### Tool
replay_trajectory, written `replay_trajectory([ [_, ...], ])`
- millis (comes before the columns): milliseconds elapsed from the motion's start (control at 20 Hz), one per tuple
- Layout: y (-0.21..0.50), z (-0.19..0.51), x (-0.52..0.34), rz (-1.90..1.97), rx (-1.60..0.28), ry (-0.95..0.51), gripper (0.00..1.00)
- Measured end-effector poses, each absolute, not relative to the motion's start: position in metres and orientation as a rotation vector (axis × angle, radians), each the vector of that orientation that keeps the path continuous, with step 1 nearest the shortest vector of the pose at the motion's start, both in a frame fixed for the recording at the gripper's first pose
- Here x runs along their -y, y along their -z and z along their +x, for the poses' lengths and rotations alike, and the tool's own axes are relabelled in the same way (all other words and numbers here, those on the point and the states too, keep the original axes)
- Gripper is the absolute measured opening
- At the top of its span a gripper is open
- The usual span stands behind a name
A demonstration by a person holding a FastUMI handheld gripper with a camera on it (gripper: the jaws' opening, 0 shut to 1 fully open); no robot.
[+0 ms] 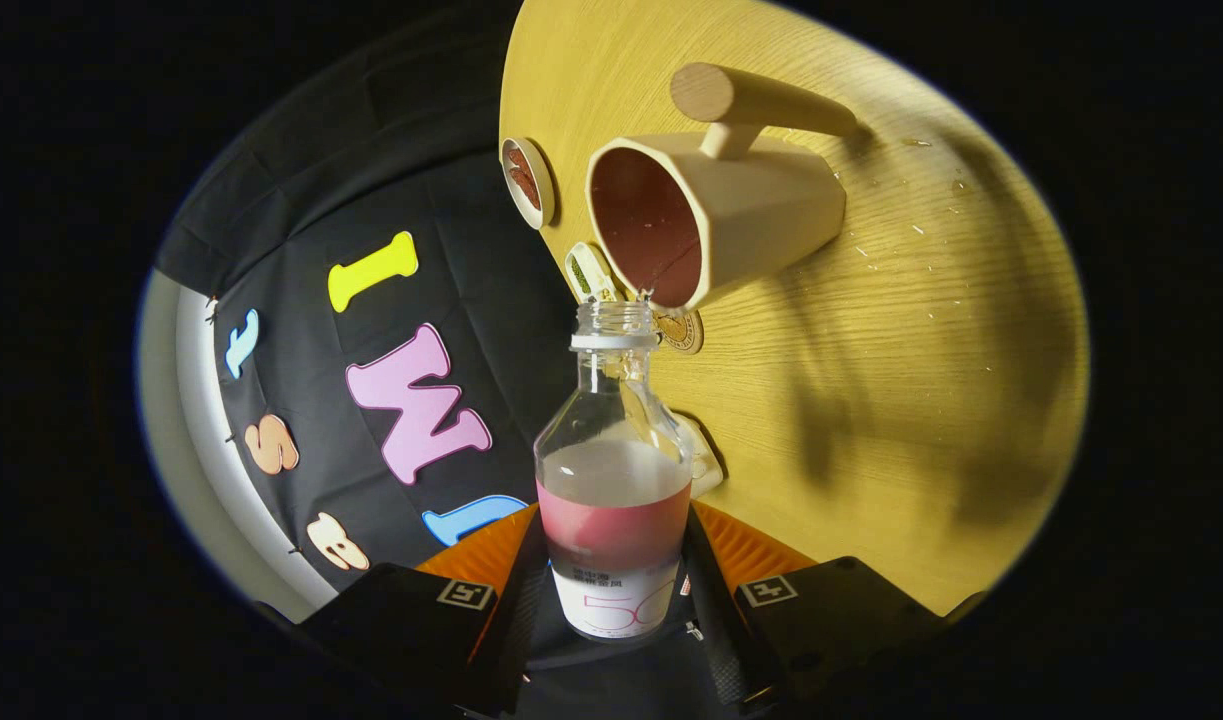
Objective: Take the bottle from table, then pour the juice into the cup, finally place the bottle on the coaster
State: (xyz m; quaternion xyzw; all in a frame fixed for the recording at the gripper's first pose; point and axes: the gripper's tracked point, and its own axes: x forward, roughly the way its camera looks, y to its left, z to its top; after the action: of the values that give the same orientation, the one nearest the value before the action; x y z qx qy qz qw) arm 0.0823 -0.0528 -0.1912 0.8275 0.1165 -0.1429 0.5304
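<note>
Bottle [613, 470]: a clear, uncapped plastic juice bottle held between the two fingers of the gripper [611, 590], both of which press against its lower, labelled body, so the tool is clenched on it. Pink juice fills roughly the lower half; the upper half, shoulder and threaded neck are see-through and empty. The view is rolled sideways, so the bottle appears tipped relative to the wooden table [871, 350], and its open mouth sits just beside the rim of the cup [716, 220].

Cup: a beige, faceted mug with a thick round-ended handle, standing on the table just beyond the bottle's mouth; its inside looks dark reddish. Past the cup, further from the bottle, lies a small round coaster [527, 182] with a pale rim and reddish-brown centre. Between cup and bottle neck rest a small pale tag-like item [588, 272] and a round golden disc [683, 332], neither identifiable.

Handling, as a judgement: half full, the bottle is moderately light, its weight shifting as the liquid moves. Thin plastic walls may flex under pressure and the smooth label may slip, so the broad lower body is the sound place to grip. Small droplets [911, 225] glint on the table beyond the cup.
</note>
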Motion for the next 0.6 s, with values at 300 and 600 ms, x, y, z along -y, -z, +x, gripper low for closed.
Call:
replay_trajectory([
  [300,0.189,0.085,0.061,1.997,-0.273,0.351,0.74],
  [600,0.187,0.086,0.068,2.058,-0.262,0.376,0.74],
])
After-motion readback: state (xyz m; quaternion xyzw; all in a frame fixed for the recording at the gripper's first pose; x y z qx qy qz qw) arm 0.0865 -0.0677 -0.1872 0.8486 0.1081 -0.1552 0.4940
